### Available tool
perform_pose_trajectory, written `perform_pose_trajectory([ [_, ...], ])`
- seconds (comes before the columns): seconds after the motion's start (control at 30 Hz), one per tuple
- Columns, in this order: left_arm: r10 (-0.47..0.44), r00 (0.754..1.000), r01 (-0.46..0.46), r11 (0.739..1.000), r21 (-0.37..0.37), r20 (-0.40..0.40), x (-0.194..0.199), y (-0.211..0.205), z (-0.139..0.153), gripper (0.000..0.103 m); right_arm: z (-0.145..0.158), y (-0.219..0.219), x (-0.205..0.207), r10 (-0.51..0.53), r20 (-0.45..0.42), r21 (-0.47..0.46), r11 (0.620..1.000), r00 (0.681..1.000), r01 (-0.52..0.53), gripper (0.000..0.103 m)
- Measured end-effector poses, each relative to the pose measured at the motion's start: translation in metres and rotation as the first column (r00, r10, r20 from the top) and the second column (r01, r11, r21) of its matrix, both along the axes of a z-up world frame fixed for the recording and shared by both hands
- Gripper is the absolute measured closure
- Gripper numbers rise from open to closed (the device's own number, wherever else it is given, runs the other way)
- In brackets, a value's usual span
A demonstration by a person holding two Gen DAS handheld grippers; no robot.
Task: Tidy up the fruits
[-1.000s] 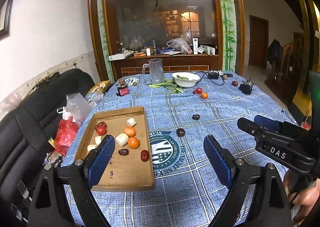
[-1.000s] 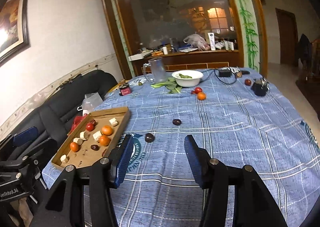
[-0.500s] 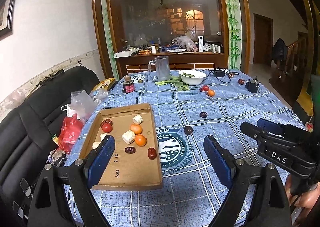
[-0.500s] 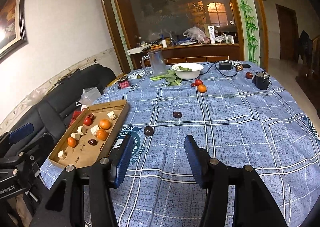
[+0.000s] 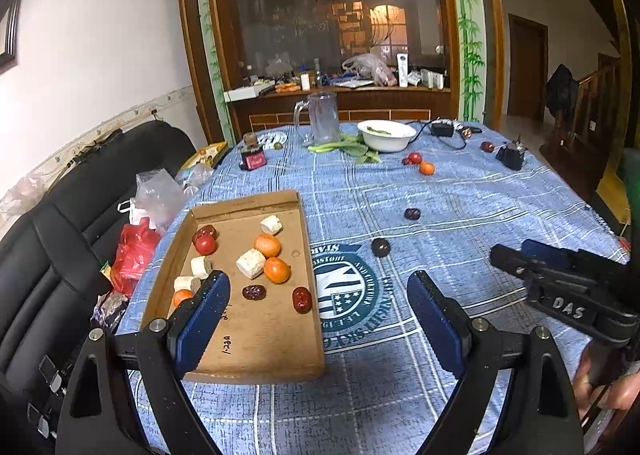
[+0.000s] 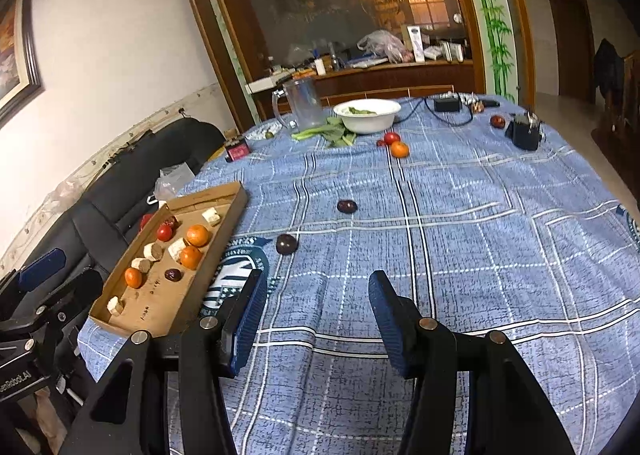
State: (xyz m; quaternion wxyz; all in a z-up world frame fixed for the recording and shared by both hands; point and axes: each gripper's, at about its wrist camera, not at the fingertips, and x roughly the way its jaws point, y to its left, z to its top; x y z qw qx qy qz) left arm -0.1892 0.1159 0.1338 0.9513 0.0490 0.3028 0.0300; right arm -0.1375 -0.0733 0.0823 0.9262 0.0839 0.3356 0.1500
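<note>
A shallow cardboard tray (image 5: 256, 347) (image 6: 160, 315) lies at the table's left edge and holds oranges (image 5: 277, 270), red fruits (image 5: 205, 244), dates (image 5: 301, 299) and white chunks (image 5: 251, 263). Loose on the blue cloth are a dark round fruit (image 5: 380, 247) (image 6: 287, 243), a dark date (image 5: 412, 213) (image 6: 347, 206), and an orange with a red fruit (image 5: 426, 168) (image 6: 399, 149) further back. My left gripper (image 5: 318, 327) is open and empty above the tray's near right corner. My right gripper (image 6: 316, 319) is open and empty over the cloth, near the dark round fruit.
At the far end stand a glass mug (image 5: 322, 123), a white bowl (image 5: 386, 135) beside green leaves, a small red jar (image 5: 253, 159), a charger with cable (image 5: 442, 129) and a black object (image 5: 512, 157). A black sofa (image 5: 60, 255) with plastic bags borders the table's left.
Both grippers drew back and rose slightly, so the tray and loose fruits sit a little farther away in view. Both stay open and empty.
</note>
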Motion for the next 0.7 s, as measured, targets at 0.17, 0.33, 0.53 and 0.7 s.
perform_pose_trajectory([
  [0.17,0.021,0.997,-0.024,0.999,-0.041,-0.067,0.037,0.017,-0.023,0.013,-0.003,-0.004,0.024,0.002,-0.02,-0.051,0.999,1.0,-0.003,0.046],
  [0.33,-0.031,0.983,0.01,0.993,-0.115,-0.183,0.078,0.018,-0.053,0.017,-0.014,-0.004,0.059,0.025,-0.093,-0.046,0.999,0.995,-0.029,0.046],
  [0.53,-0.016,0.998,0.011,0.996,-0.089,-0.055,0.071,0.017,-0.04,0.019,-0.025,0.029,0.066,0.089,-0.099,-0.114,0.988,0.991,-0.101,0.046],
  [0.7,0.09,0.985,-0.075,0.991,-0.107,0.149,0.037,0.037,-0.006,0.001,-0.02,0.056,0.058,0.152,-0.087,-0.096,0.982,0.985,-0.16,0.044],
])
